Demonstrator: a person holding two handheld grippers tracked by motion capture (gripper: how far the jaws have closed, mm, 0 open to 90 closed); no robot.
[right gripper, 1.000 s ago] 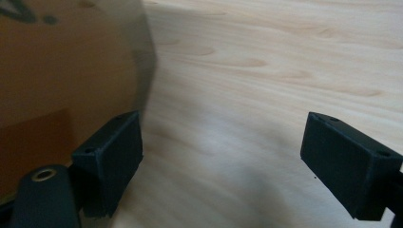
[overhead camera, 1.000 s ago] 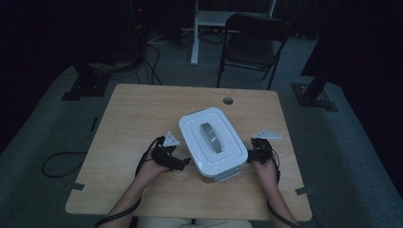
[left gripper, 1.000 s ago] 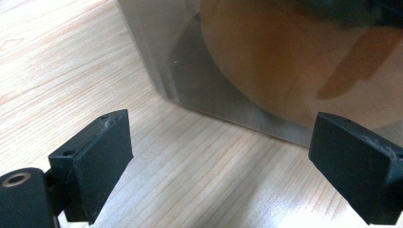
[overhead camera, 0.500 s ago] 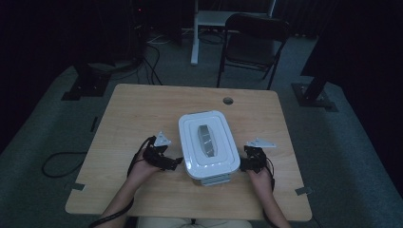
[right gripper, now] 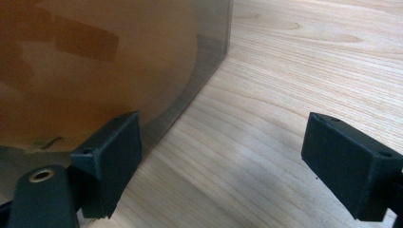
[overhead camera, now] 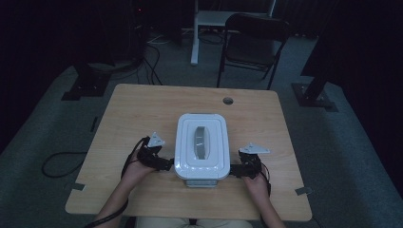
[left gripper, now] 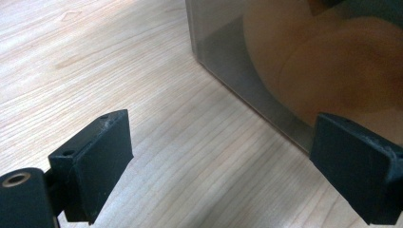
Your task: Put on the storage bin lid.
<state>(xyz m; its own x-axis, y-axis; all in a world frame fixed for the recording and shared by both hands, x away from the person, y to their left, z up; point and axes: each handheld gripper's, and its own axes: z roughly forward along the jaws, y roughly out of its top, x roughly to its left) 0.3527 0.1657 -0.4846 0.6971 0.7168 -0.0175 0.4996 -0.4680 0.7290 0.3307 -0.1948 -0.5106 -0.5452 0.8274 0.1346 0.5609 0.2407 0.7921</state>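
I set both jaws wide, left hand-held gripper (overhead camera: 167,165) and right hand-held gripper (overhead camera: 234,170) flanking the lidded storage box (overhead camera: 200,145), ready to lift it off the surface (overhead camera: 142,109).

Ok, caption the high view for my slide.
Open left tongs and right tongs flank a white lidded container on the wooden table.

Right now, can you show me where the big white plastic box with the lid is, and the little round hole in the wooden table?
white plastic box with a lid (overhead camera: 200,142), high view, on the lid's grey centre handle.
round hole (overhead camera: 228,100), high view, on the dark opening near the table's far edge.
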